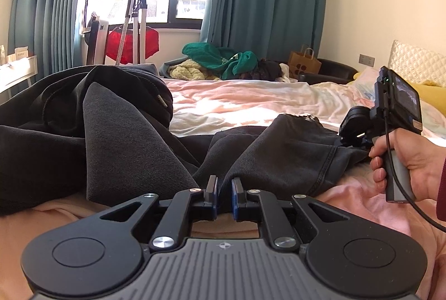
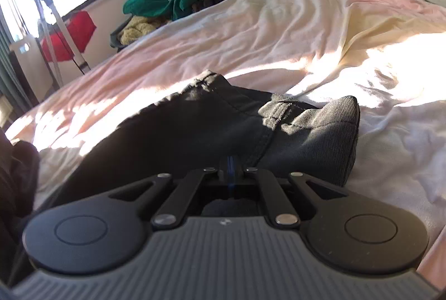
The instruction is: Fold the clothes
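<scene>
Dark grey trousers [image 1: 111, 133] lie crumpled across the pink bed sheet [image 1: 237, 102]. My left gripper [image 1: 224, 187] sits at their near edge, its blue pads drawn close with a fold of the cloth pinched between them. In the left wrist view a hand [image 1: 412, 160] holds my right gripper [image 1: 344, 137] at the trousers' right end, its fingertips buried in the cloth. In the right wrist view that gripper [image 2: 230, 162] is shut, pads together, on the edge of the trousers [image 2: 181, 127], whose hem end [image 2: 334, 127] stands up in a peak.
Beyond the bed lie a heap of green and yellow clothes [image 1: 220, 60] and a brown paper bag [image 1: 303, 63]. Pillows [image 1: 418, 68] sit at the far right. A red item and a metal stand [image 1: 136, 29] are by the window. Wrinkled sheet [image 2: 278, 35] stretches ahead.
</scene>
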Available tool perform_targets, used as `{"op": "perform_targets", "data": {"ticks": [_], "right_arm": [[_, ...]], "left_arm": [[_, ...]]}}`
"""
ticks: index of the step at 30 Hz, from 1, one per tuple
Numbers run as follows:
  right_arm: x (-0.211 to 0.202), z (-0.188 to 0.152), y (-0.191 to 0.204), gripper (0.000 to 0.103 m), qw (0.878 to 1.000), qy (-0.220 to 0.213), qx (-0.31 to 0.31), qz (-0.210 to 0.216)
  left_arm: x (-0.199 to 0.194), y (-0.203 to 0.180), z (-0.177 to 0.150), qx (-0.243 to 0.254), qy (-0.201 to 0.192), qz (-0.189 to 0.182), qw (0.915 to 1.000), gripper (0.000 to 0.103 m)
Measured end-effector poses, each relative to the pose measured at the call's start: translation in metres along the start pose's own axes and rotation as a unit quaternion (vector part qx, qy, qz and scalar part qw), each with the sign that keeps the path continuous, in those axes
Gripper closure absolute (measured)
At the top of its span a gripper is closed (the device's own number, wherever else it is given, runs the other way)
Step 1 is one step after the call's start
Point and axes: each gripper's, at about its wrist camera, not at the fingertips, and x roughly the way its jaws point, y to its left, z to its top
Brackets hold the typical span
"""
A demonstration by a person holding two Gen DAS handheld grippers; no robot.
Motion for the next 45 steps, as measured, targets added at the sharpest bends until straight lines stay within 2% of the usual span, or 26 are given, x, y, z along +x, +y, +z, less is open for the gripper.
{"op": "perform_targets", "data": {"ticks": [5,8,11,12,13,14,15,16,19,22,26,29,30,32,35,38,39,41,44,45], "right_arm": [[-0.024,0.011,-0.013,0.099,0.996,-0.02,0.073,0.048],[-0.03,0.009,-0.016,0.097,0.998,-0.026,0.059,0.02],[-0.031,0.01,-0.015,0.094,0.999,-0.047,0.005,-0.008],[-0.031,0.01,-0.017,0.087,0.999,-0.049,0.0,-0.015],[-0.03,0.01,-0.021,0.072,0.999,-0.05,0.01,-0.015],[-0.03,0.01,-0.026,0.062,0.998,-0.051,0.02,-0.016],[-0.031,0.011,-0.034,0.043,0.997,-0.052,0.047,-0.014],[-0.033,0.011,-0.042,0.036,0.996,-0.052,0.074,-0.012],[-0.038,0.013,-0.065,0.036,0.986,-0.055,0.154,-0.006],[-0.048,0.016,-0.091,0.036,0.971,-0.061,0.229,0.002],[-0.055,0.016,-0.11,0.036,0.954,-0.057,0.289,0.054],[-0.05,0.014,-0.105,0.036,0.954,-0.038,0.288,0.066],[-0.046,0.014,-0.102,0.036,0.956,-0.03,0.285,0.067],[-0.038,0.014,-0.095,0.036,0.96,-0.017,0.272,0.064],[-0.03,0.015,-0.08,0.036,0.977,-0.022,0.21,0.035],[-0.028,0.017,-0.067,0.036,0.989,-0.052,0.141,0.005],[-0.026,0.017,-0.063,0.036,0.991,-0.062,0.119,-0.001],[-0.023,0.017,-0.059,0.036,0.994,-0.054,0.098,-0.016],[-0.025,0.014,-0.06,0.036,0.991,-0.031,0.13,-0.006],[-0.026,0.012,-0.06,0.036,0.989,-0.024,0.146,0.002]], "left_arm": [[0.002,0.001,-0.001,-0.003,0.004,0.003,1.0,0.092],[0.002,0.002,-0.001,-0.008,0.004,0.003,1.0,0.093],[-0.001,0.006,0.002,-0.024,-0.004,-0.003,0.9997,0.095],[-0.002,0.008,0.003,-0.031,-0.008,-0.005,0.9995,0.097],[-0.003,0.01,0.004,-0.038,-0.012,-0.008,0.9992,0.099],[-0.004,0.013,0.005,-0.046,-0.016,-0.01,0.9988,0.1],[-0.006,0.016,0.008,-0.059,-0.021,-0.014,0.998,0.1],[-0.007,0.019,0.009,-0.069,-0.025,-0.016,0.9972,0.1],[-0.012,0.031,0.016,-0.105,-0.043,-0.023,0.9932,0.101],[-0.017,0.042,0.023,-0.138,-0.06,-0.024,0.9883,0.101],[-0.027,0.065,0.032,-0.196,-0.082,-0.012,0.9771,0.103],[-0.028,0.08,0.036,-0.229,-0.078,-0.013,0.9703,0.103],[-0.027,0.081,0.037,-0.22,-0.071,-0.011,0.9728,0.103],[-0.022,0.069,0.037,-0.174,-0.052,0.003,0.9833,0.103],[-0.015,0.044,0.032,-0.1,-0.034,0.013,0.9944,0.102],[-0.012,0.025,0.026,-0.053,-0.025,0.011,0.9982,0.092],[-0.011,0.022,0.024,-0.049,-0.02,0.01,0.9986,0.088],[-0.008,0.021,0.022,-0.052,-0.009,0.005,0.9986,0.084],[-0.007,0.03,0.024,-0.08,-0.004,0.004,0.9968,0.068],[-0.007,0.035,0.026,-0.093,-0.003,0.003,0.9957,0.058]]}}
